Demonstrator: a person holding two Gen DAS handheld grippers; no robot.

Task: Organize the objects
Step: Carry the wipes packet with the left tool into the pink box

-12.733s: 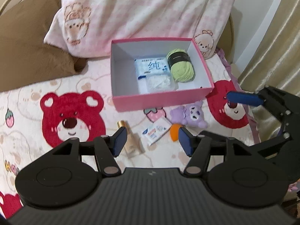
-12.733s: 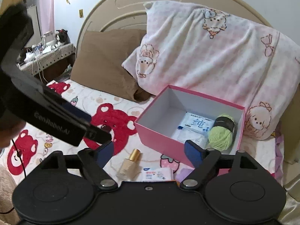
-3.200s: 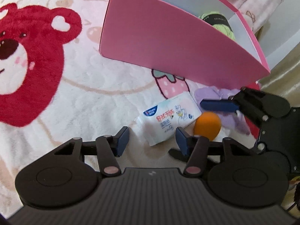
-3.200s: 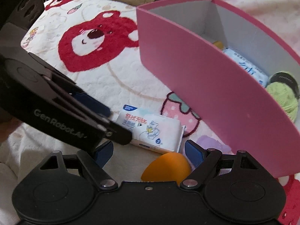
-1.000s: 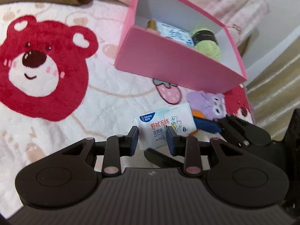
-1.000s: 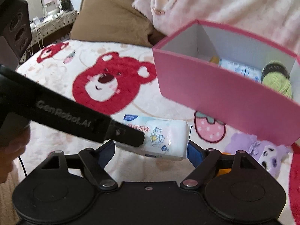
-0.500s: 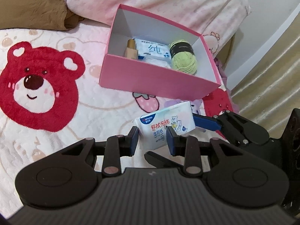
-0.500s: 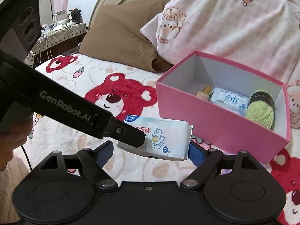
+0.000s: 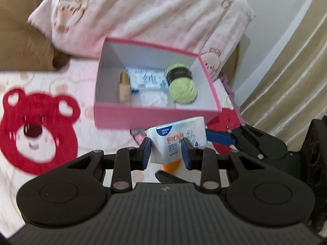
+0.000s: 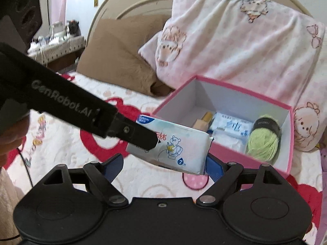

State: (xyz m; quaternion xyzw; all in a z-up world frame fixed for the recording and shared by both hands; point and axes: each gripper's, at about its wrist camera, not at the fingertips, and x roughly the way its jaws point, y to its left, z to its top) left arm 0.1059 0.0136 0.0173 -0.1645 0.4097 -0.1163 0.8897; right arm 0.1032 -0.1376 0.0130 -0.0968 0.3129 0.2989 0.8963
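Observation:
My left gripper point(image 9: 166, 153) is shut on a white wet-wipes pack point(image 9: 176, 137) and holds it in the air in front of the open pink box point(image 9: 114, 118). The pack also shows in the right wrist view point(image 10: 173, 149). The box point(image 10: 255, 161) holds a gold-capped bottle point(image 9: 124, 88), a blue-white tissue pack point(image 9: 147, 79) and a green yarn ball point(image 9: 183, 86). My right gripper point(image 10: 163, 166) is open and empty, just beneath and behind the pack. An orange sponge point(image 9: 171, 166) lies on the bed below the pack.
The bed cover point(image 9: 36, 126) has red bear prints. A pink pillow point(image 9: 143, 10) and a brown pillow point(image 10: 118, 61) lie behind the box. A curtain point(image 9: 286, 81) hangs at the right. A cluttered side table point(image 10: 55, 45) stands far left.
My left gripper has lifted the wet-wipes pack higher and nearer the box, so more of the box's inside shows. The right gripper rose along with it, still open.

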